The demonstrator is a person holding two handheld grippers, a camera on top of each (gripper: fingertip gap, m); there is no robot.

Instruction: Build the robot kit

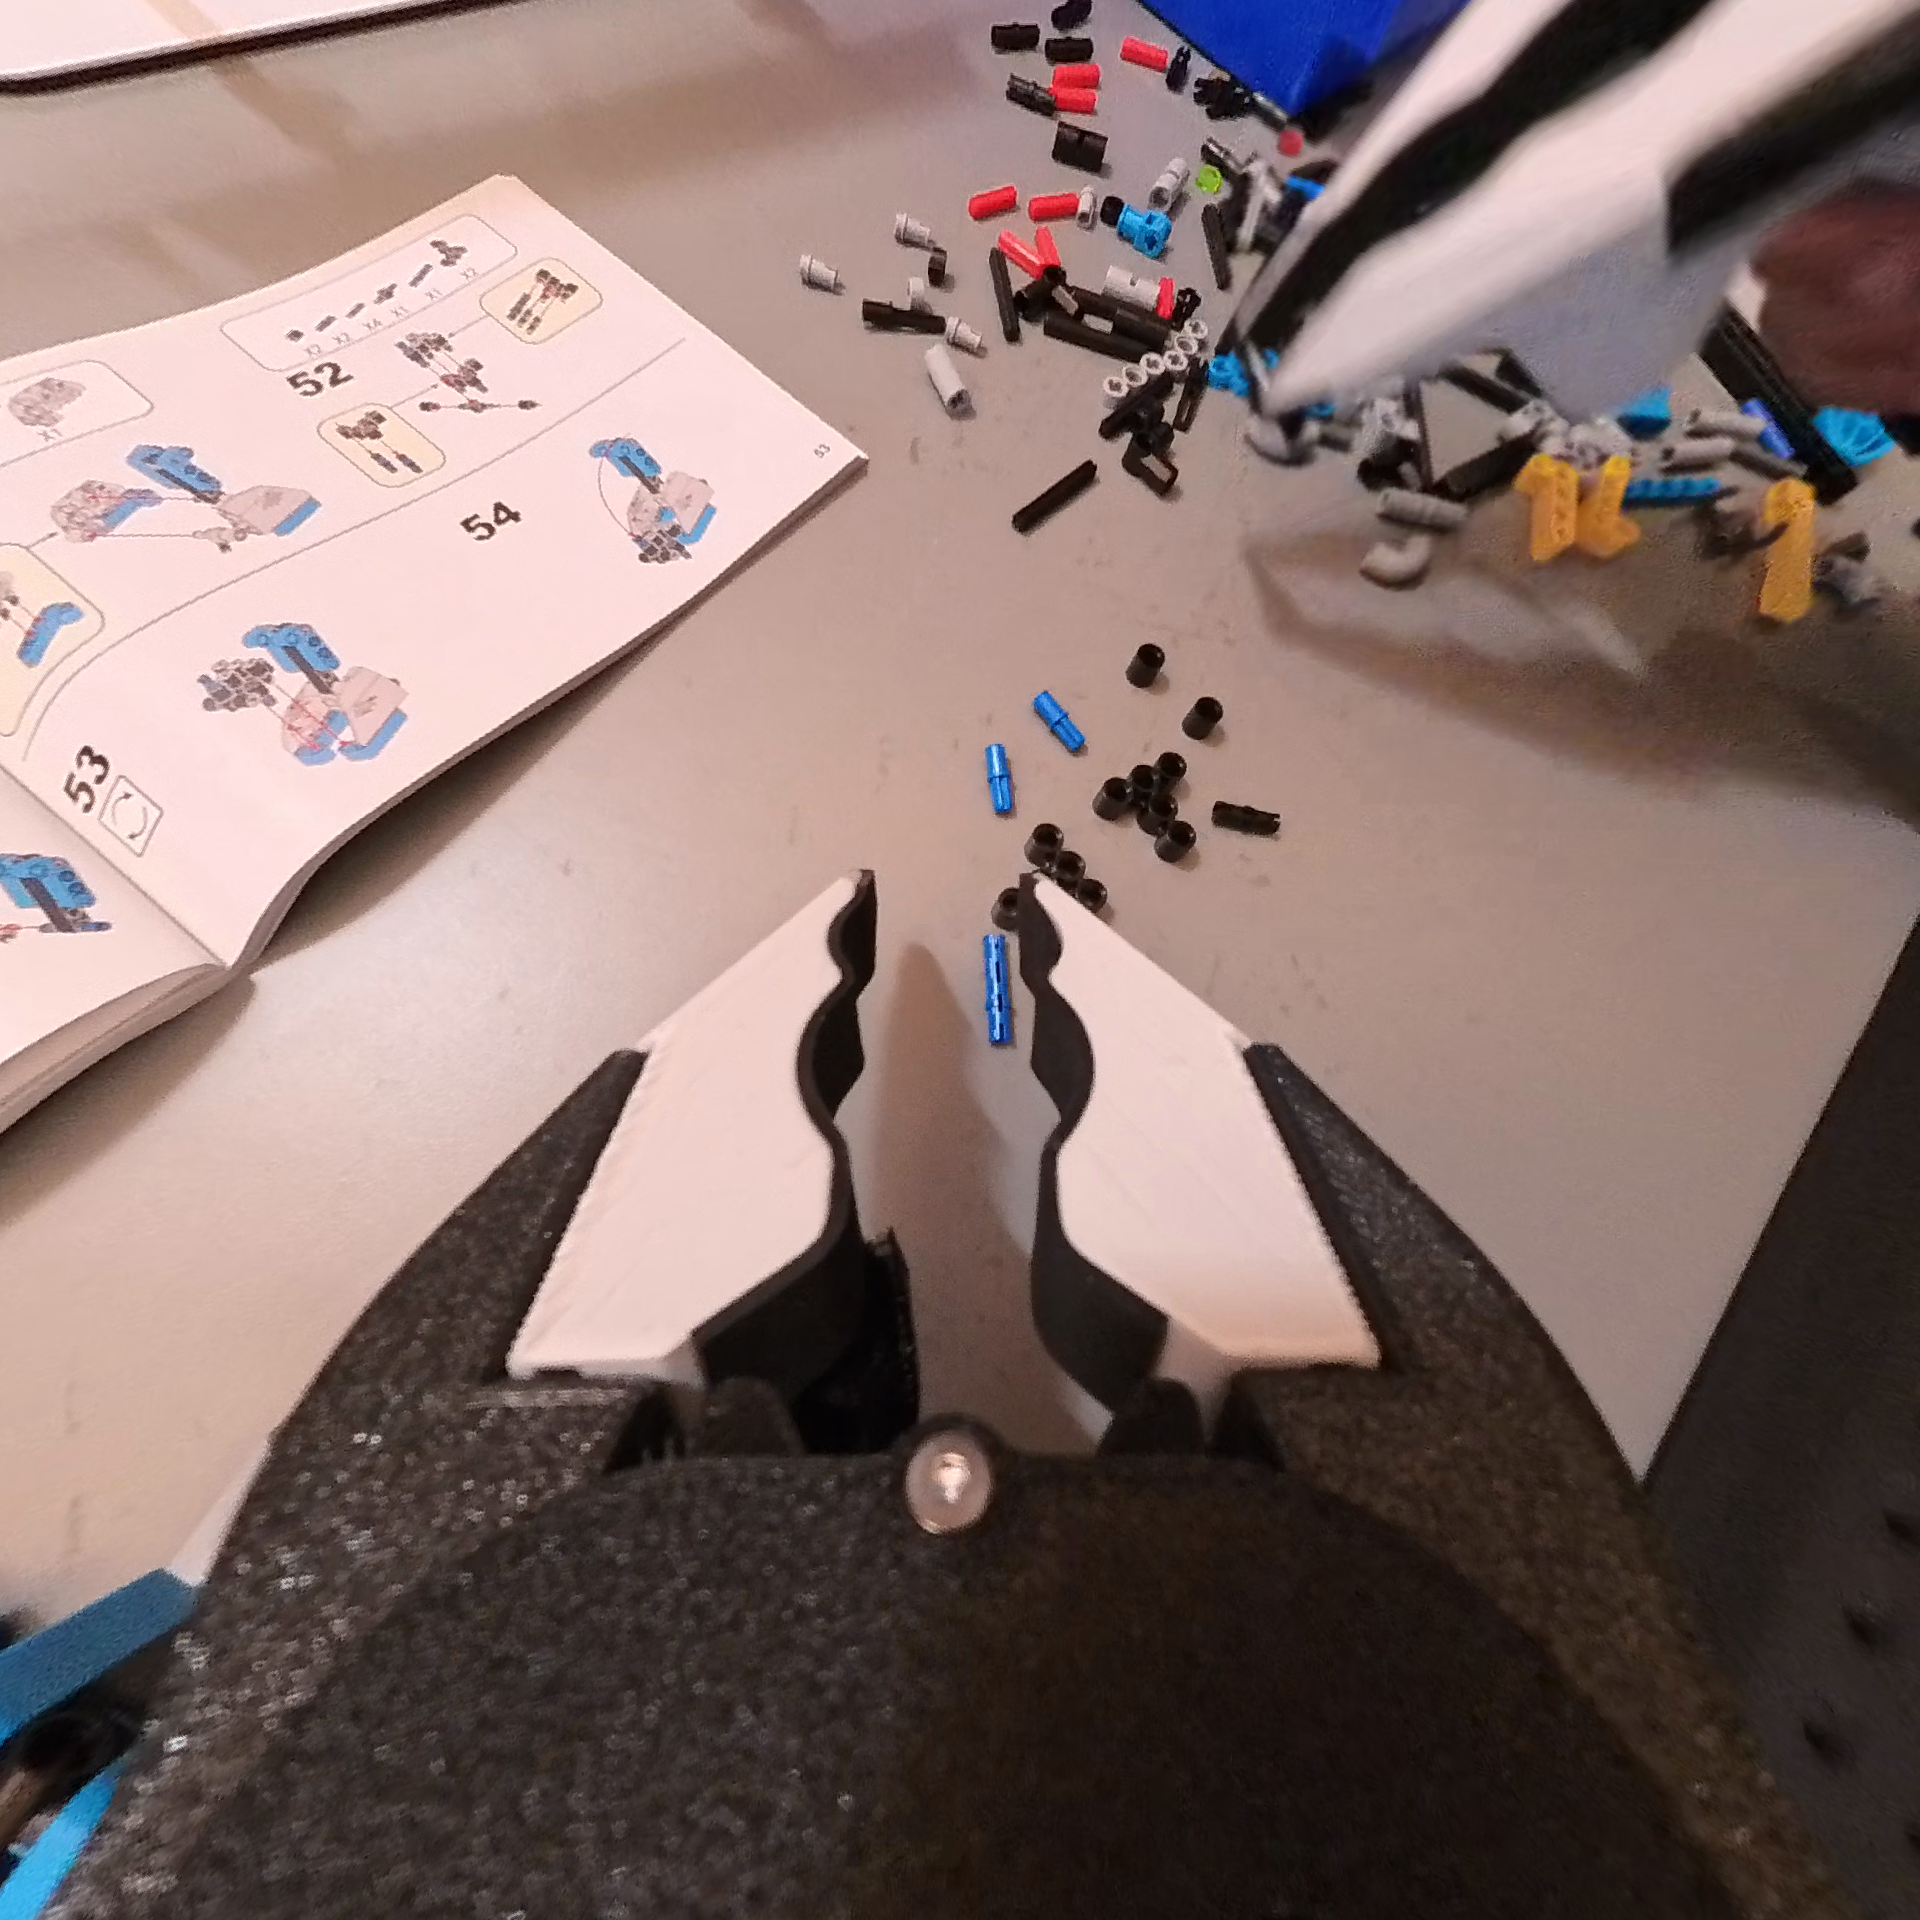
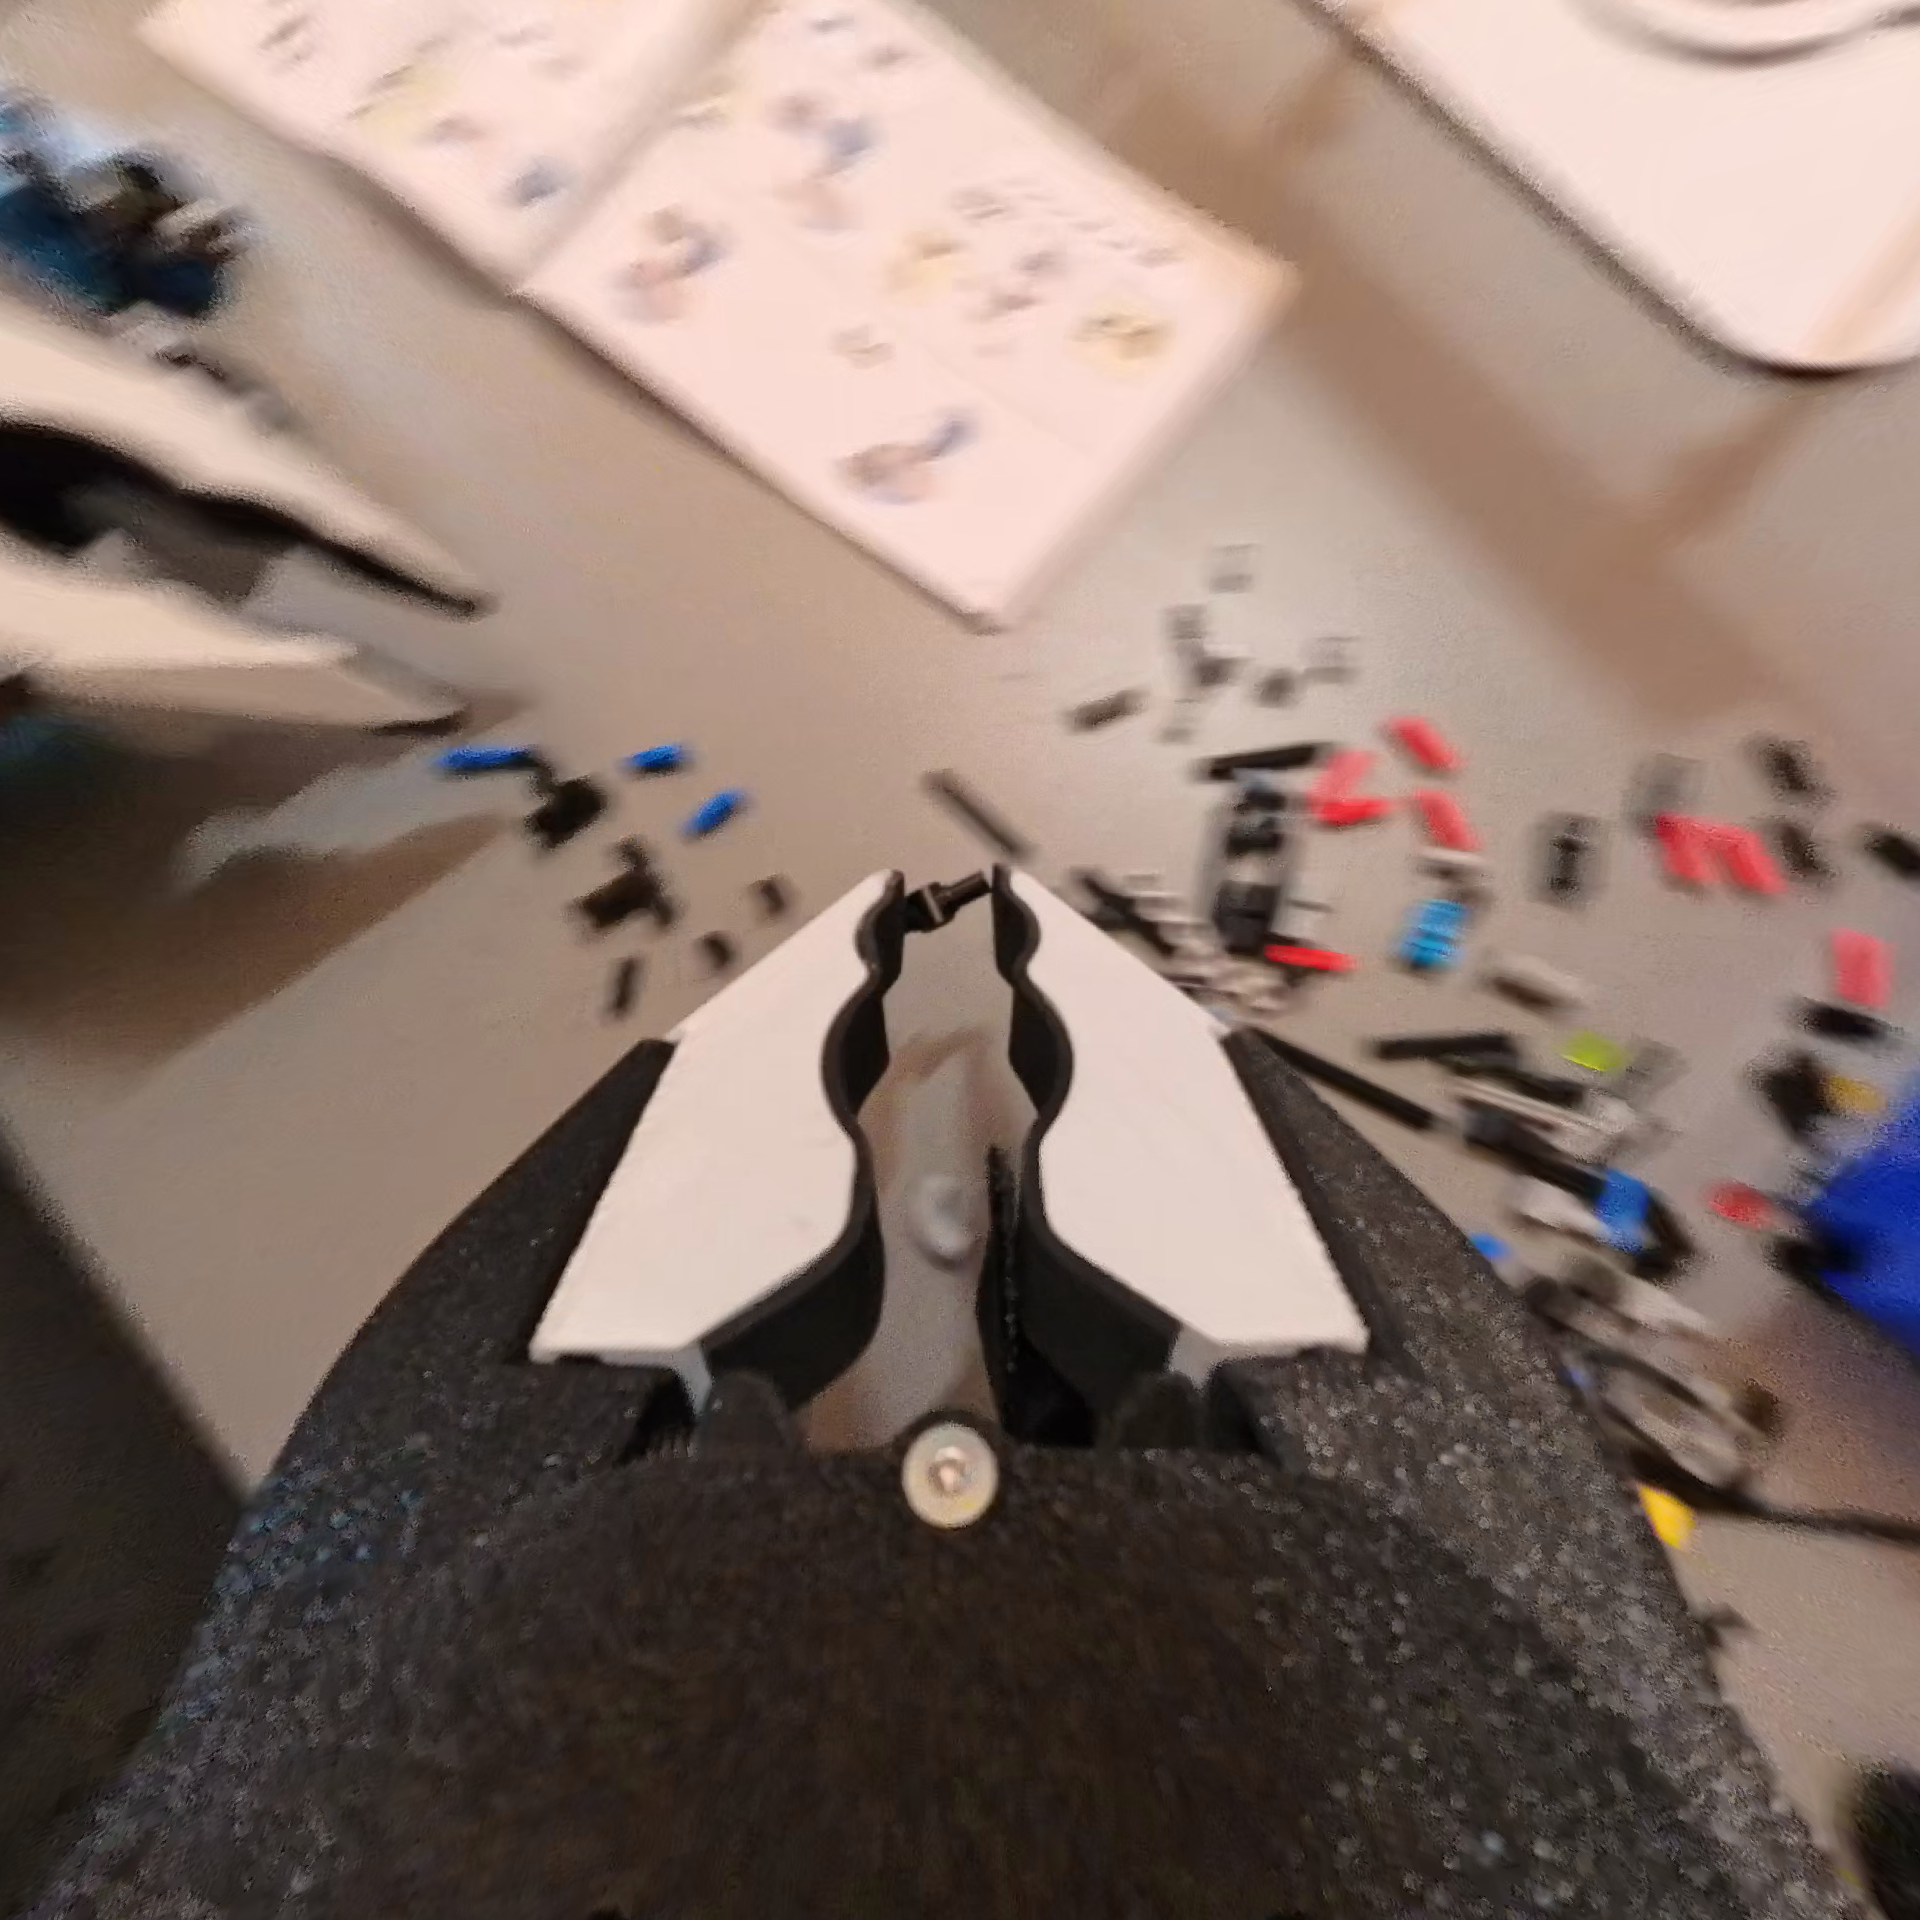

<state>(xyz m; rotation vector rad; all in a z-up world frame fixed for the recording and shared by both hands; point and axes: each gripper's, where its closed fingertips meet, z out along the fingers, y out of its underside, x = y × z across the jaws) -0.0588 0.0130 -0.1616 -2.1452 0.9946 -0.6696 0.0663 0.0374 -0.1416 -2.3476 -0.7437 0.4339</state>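
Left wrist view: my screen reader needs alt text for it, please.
The open left gripper hovers over a grey table, a blue pin lying between its fingertips. Small black bushes sit ahead, an open instruction booklet left.

**Even warm light, one view sharp, one smeared**

In the left wrist view the table [image 1: 623, 831] is evenly lit and sharply rendered — soft shadows are cast beneath the claws, and only the far right claw [image 1: 1558, 208] is smeared. The right wrist view is heavily motion-blurred — edges are stretched by wide-angle distortion.
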